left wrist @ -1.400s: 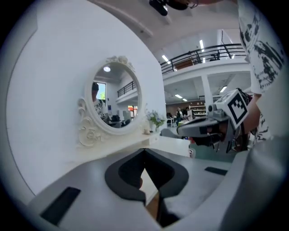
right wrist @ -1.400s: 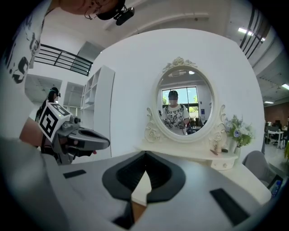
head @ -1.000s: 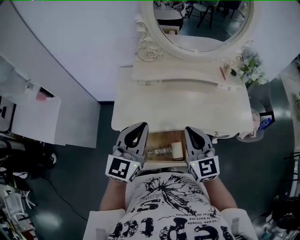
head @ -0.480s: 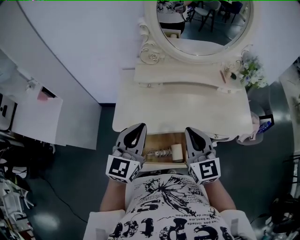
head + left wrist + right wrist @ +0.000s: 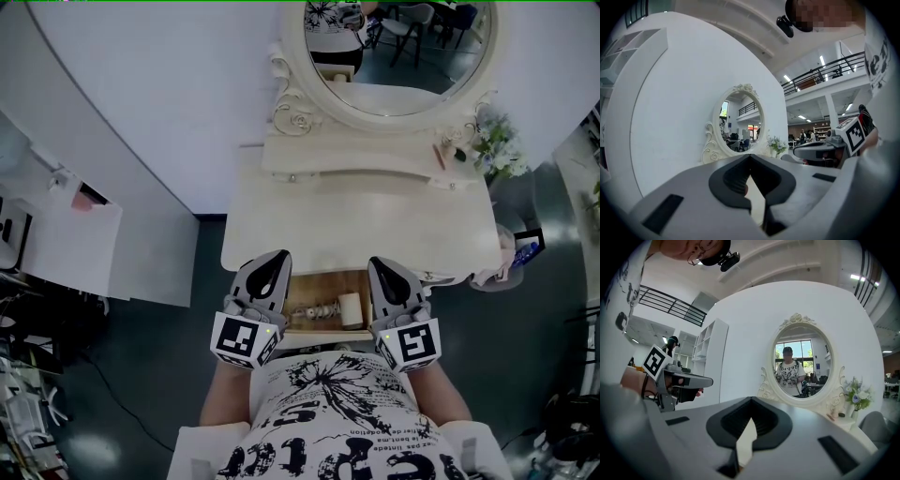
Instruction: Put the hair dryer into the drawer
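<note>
In the head view the open wooden drawer [image 5: 298, 335] sticks out from the front of the cream dressing table [image 5: 356, 220]. The hair dryer [image 5: 351, 309] lies inside it, a cream barrel with a coiled cord [image 5: 319, 307] to its left. My left gripper [image 5: 277, 255] hangs over the drawer's left side and my right gripper [image 5: 379, 262] over its right side. Both point toward the table. Seen along its own jaws, the left gripper [image 5: 750, 157] is shut with nothing in it. The right gripper [image 5: 751, 400] is likewise shut and empty.
An oval mirror [image 5: 398, 52] stands at the table's back above a raised shelf [image 5: 370, 157] with small items and flowers [image 5: 494, 145]. A white cabinet [image 5: 66, 234] is at the left, a bin [image 5: 511, 253] at the right. The person's printed shirt [image 5: 337, 412] is just behind the drawer.
Both grippers keep their places at the drawer's sides, and the hair dryer lies still. The head view has drifted slightly.
</note>
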Tool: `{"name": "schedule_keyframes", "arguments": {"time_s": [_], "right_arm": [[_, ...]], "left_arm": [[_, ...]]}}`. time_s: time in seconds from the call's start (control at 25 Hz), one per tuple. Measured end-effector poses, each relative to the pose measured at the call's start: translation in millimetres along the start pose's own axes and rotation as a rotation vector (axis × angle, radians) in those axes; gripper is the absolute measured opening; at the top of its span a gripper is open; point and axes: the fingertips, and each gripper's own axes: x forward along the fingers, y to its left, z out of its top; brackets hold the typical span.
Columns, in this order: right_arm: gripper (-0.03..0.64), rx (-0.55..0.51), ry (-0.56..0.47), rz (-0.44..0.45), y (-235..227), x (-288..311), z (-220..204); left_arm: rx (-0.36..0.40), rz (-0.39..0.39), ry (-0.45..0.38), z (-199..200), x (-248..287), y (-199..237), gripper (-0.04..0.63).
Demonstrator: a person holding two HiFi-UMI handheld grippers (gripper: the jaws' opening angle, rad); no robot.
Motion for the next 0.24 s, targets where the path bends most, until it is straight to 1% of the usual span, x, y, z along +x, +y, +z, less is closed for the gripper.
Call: {"name": "schedule_keyframes", "arguments": {"time_s": [0.24], "right_arm": [[0.015, -0.009, -0.008, 0.003, -1.5, 3.2, 2.4]], "left_arm": [[0.022, -0.011, 0.012, -4.0, 5.5, -2.9, 0.02]]}}
